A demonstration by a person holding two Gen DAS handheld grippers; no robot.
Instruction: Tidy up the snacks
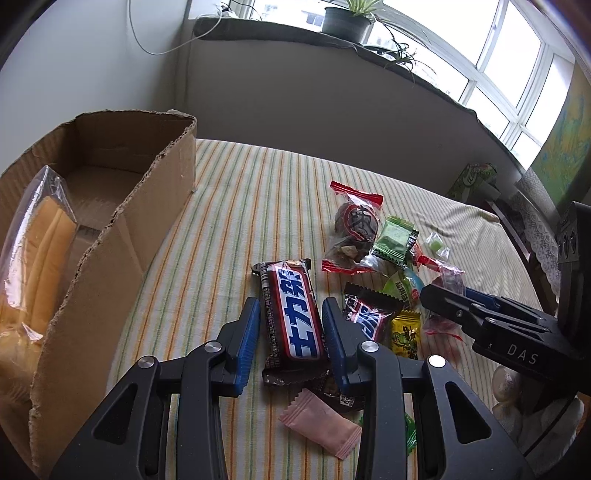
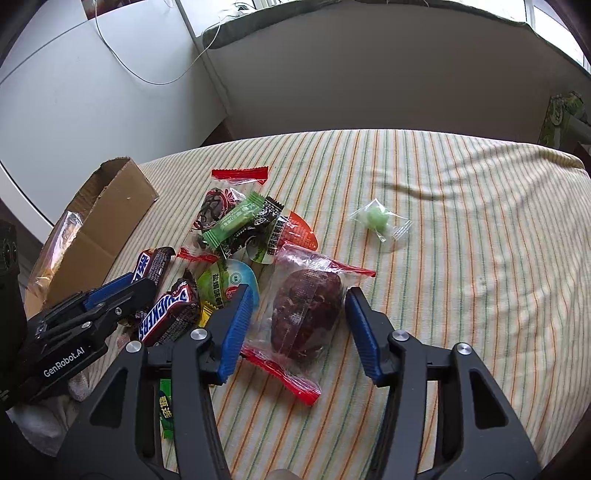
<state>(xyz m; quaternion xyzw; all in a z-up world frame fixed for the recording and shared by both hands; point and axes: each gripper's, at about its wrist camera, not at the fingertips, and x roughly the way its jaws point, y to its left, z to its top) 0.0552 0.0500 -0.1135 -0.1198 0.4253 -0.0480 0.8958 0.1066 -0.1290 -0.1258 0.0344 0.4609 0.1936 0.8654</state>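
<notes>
My left gripper (image 1: 291, 302) is shut on a long Snickers bar (image 1: 291, 317), its blue pads along both sides; the right wrist view shows the same gripper (image 2: 140, 284) with the bar's end (image 2: 155, 262) poking past it. My right gripper (image 2: 298, 293) stands open astride a clear red-ended packet (image 2: 306, 310) holding a dark brown lump, and the pads are clear of it. It also shows at the right of the left wrist view (image 1: 443, 291). A torn cardboard box (image 1: 162, 206) on the left holds a bagged bread roll (image 1: 40, 240).
Loose snacks lie on the striped cloth (image 1: 240, 192): a small Snickers (image 1: 369, 317), yellow packet (image 1: 406, 332), pink packet (image 1: 321, 424), green packet (image 1: 393, 236), red-ended packet (image 1: 354, 225). A wrapped green ball (image 2: 376, 218) lies alone. A potted plant (image 1: 347, 22) sits on the sill.
</notes>
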